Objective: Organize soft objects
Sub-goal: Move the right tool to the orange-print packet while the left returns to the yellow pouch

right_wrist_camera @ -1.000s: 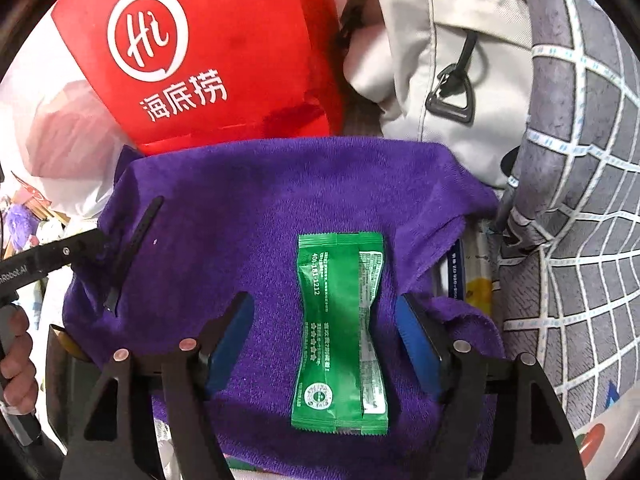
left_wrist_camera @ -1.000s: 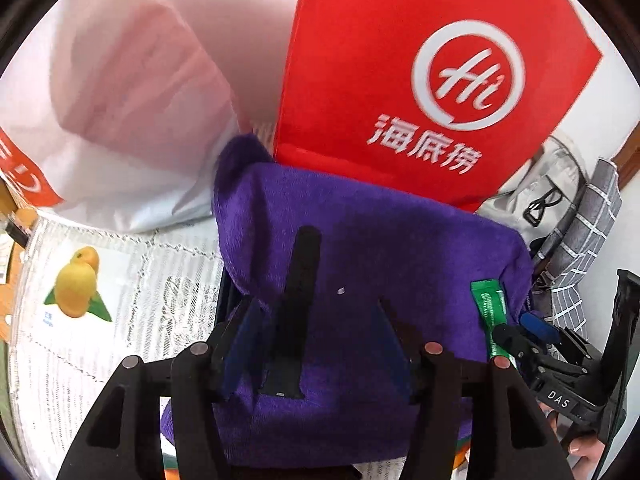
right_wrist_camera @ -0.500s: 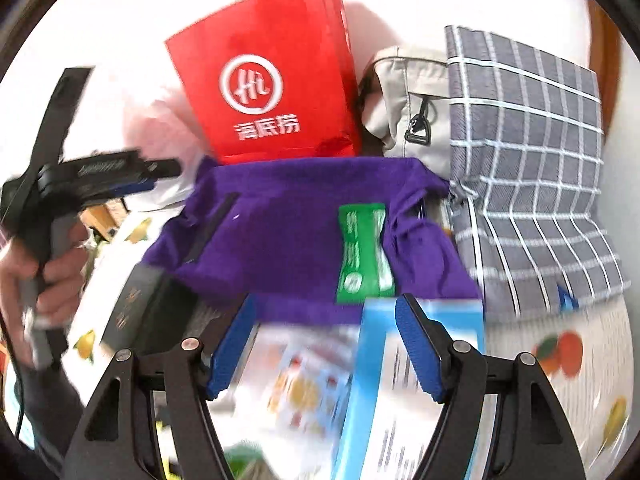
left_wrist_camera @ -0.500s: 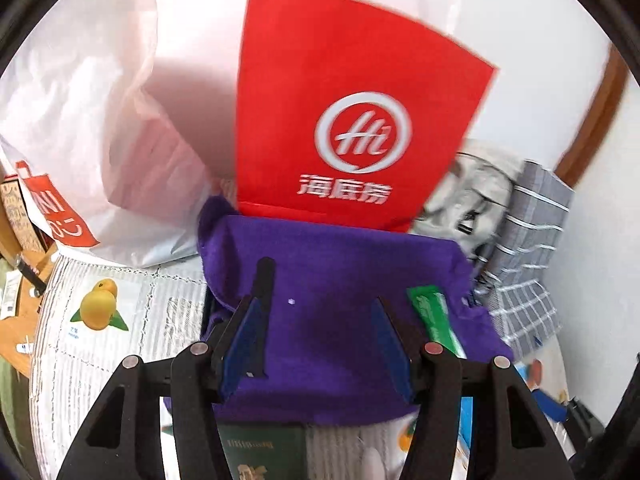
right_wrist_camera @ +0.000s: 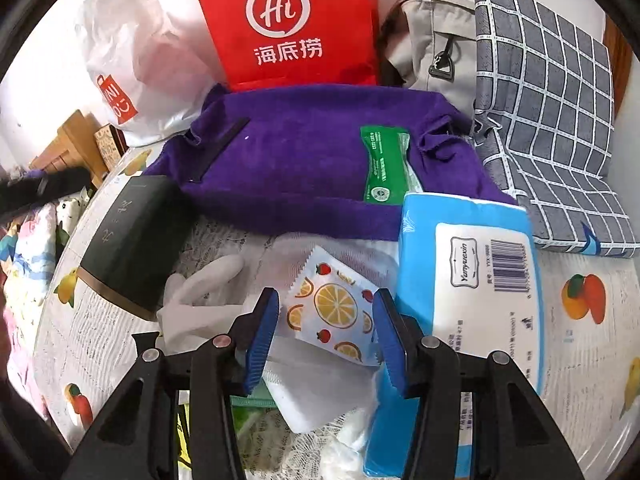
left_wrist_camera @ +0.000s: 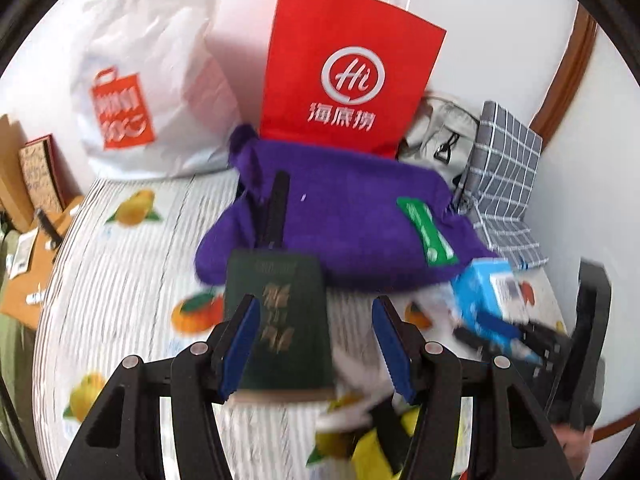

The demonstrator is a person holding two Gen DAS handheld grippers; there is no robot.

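A purple towel (left_wrist_camera: 352, 216) (right_wrist_camera: 296, 160) lies spread over a bulky shape before a red paper bag (left_wrist_camera: 348, 68) (right_wrist_camera: 292, 24). On it lie a green sachet (left_wrist_camera: 426, 226) (right_wrist_camera: 386, 164) and a black strip (left_wrist_camera: 278, 204) (right_wrist_camera: 218, 148). My left gripper (left_wrist_camera: 316, 340) is open, above a dark green booklet (left_wrist_camera: 280, 320). My right gripper (right_wrist_camera: 324, 332) is open over a fruit-print packet (right_wrist_camera: 332, 308), beside a blue tissue pack (right_wrist_camera: 468, 300) and white gloves (right_wrist_camera: 200, 296).
A white plastic bag (left_wrist_camera: 148, 92) stands back left. A beige backpack (right_wrist_camera: 432, 52) and grey checked cloth (right_wrist_camera: 548, 112) lie back right. The fruit-print tablecloth (left_wrist_camera: 120, 280) covers the table. A dark booklet (right_wrist_camera: 136, 236) lies left in the right wrist view.
Both grippers have pulled back from the purple towel toward the front of the table. The booklet, tissue pack and packet have come into view.
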